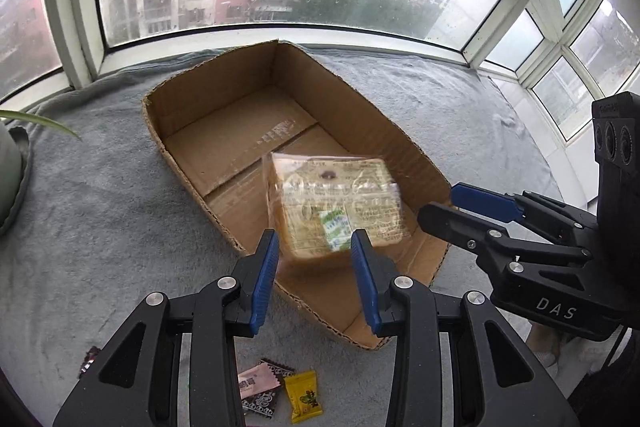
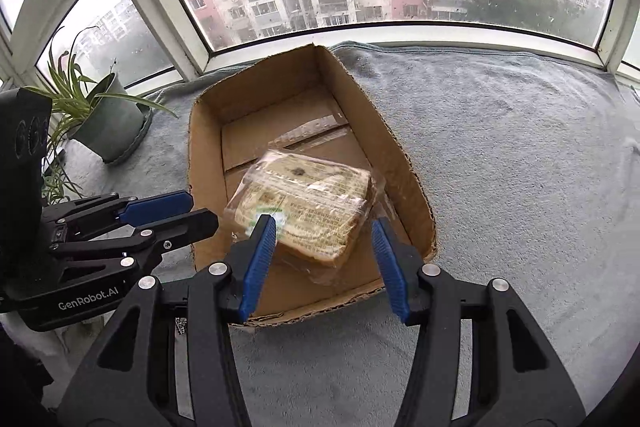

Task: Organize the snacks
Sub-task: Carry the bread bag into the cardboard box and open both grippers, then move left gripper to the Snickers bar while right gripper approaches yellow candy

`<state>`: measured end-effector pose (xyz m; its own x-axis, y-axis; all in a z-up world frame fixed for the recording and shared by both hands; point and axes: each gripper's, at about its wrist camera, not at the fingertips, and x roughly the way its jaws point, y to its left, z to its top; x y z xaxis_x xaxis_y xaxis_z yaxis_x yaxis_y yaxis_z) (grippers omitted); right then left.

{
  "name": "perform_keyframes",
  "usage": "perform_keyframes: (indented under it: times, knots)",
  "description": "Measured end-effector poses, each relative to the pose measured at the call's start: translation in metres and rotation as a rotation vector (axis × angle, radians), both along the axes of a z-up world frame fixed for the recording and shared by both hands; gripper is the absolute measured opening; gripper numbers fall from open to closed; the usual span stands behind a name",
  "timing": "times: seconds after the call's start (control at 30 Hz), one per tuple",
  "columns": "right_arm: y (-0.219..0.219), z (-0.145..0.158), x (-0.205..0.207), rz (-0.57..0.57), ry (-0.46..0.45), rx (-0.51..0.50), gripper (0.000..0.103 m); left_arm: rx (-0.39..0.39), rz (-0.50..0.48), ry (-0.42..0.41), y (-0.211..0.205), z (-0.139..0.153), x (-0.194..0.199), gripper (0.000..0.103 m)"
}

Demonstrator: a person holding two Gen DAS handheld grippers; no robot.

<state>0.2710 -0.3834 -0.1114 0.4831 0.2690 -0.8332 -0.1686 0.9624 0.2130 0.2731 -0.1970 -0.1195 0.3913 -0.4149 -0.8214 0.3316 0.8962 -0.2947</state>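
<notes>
A clear-wrapped bread pack (image 1: 334, 205) (image 2: 308, 207) is over the near end of an open cardboard box (image 1: 192, 95) (image 2: 204, 131), blurred and tilted; neither gripper holds it. My left gripper (image 1: 316, 251) is open just in front of the pack, above the box's near rim. My right gripper (image 2: 324, 239) is open just in front of the pack too. Each gripper shows in the other's view, the right (image 1: 468, 205) beside the box's right wall, the left (image 2: 188, 211) beside its left wall. Small snack packets, pink (image 1: 256, 383), yellow (image 1: 304, 399) and a dark one (image 1: 89, 359), lie on the grey cloth below my left gripper.
A grey cloth (image 2: 520, 187) covers the window ledge. A potted plant (image 2: 108, 127) stands at the left of the box, its pot edge also in the left wrist view (image 1: 12, 179). Window frames (image 1: 280, 31) close the back and sides.
</notes>
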Motion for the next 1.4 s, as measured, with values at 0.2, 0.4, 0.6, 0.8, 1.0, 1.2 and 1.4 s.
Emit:
perform_keyframes:
  times: [0.2,0.4,0.6,0.8,1.0,1.2,1.4]
  knots:
    - [0.003,0.014,-0.01,0.006,-0.026,0.009,0.053,-0.003,0.006,-0.03,0.012,0.014,-0.005,0.035]
    - [0.022,0.039,-0.033,0.066,-0.073,0.007,0.053,-0.021,0.03,-0.084,0.043,0.044,-0.02,0.035]
    - [0.046,0.055,-0.067,0.14,-0.093,0.022,0.053,-0.007,0.072,-0.149,0.093,0.071,-0.049,0.035]
    - [0.076,0.059,-0.1,0.214,-0.092,0.037,0.06,-0.003,0.15,-0.16,0.154,0.074,-0.083,0.035]
    - [0.112,0.049,-0.125,0.276,-0.086,0.01,0.075,0.027,0.233,-0.117,0.205,0.052,-0.127,0.036]
    - [0.135,0.017,-0.144,0.286,-0.043,-0.001,0.083,0.036,0.316,-0.049,0.237,0.019,-0.167,0.043]
    - [0.127,-0.021,-0.145,0.182,0.011,-0.03,0.083,0.011,0.379,0.017,0.253,-0.012,-0.181,0.045]
